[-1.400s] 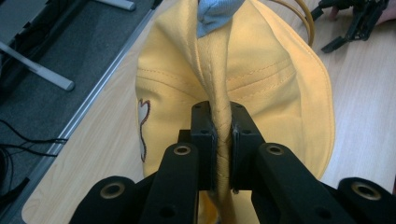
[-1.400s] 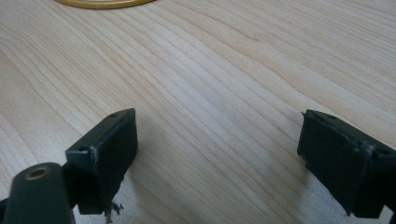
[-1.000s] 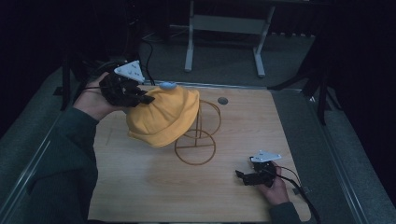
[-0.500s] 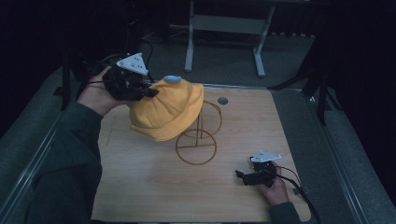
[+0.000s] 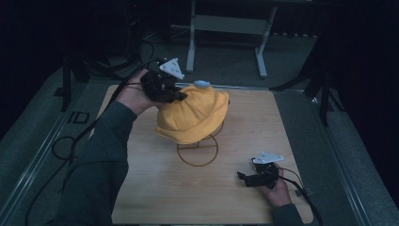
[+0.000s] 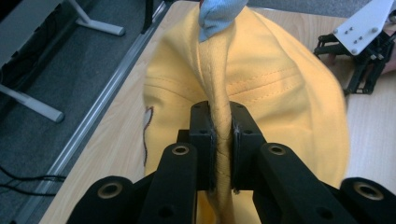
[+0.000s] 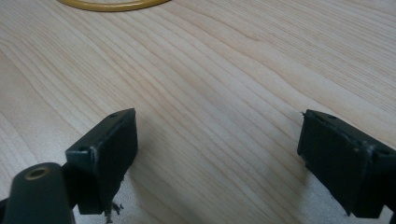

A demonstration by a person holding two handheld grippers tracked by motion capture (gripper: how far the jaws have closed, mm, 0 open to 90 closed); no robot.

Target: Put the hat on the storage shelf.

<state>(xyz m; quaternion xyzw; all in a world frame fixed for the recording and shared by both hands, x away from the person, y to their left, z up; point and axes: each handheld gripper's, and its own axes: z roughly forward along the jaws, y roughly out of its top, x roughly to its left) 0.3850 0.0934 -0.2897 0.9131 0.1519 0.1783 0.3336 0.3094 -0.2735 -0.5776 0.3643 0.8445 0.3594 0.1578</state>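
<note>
Shifted since the earlier frames, the yellow hat (image 5: 195, 115) and the left gripper (image 5: 175, 95) clamped on it now lie farther toward the right of the table (image 5: 141, 188), so that the hat covers the upper part of the wire stand (image 5: 197, 150) instead of hanging beside it. Left gripper: held by the person's left hand (image 5: 134, 96) near the far left part of the table, its jaws pinched narrow on a raised fold of the hat's yellow cloth; the left gripper view (image 6: 219, 149) shows the fold squeezed between the two black pads, and the jaws have eased open by a trace within the last moment with the cloth still between them. Hat: crown uppermost, brim tilted down toward the near edge, a pale blue button (image 5: 201, 84) at its top; it sits over the stand around the middle of the far half of the table. Stand: only its round golden base ring and lower wires are visible below the brim. Right gripper (image 5: 244, 178): held by the right hand (image 5: 277, 193) close to the near right corner, unmoved, lying low over the wood. Its jaws stand wide apart with bare table between them, as seen in the right gripper view (image 7: 217, 163), and it is well apart from the hat.
</note>
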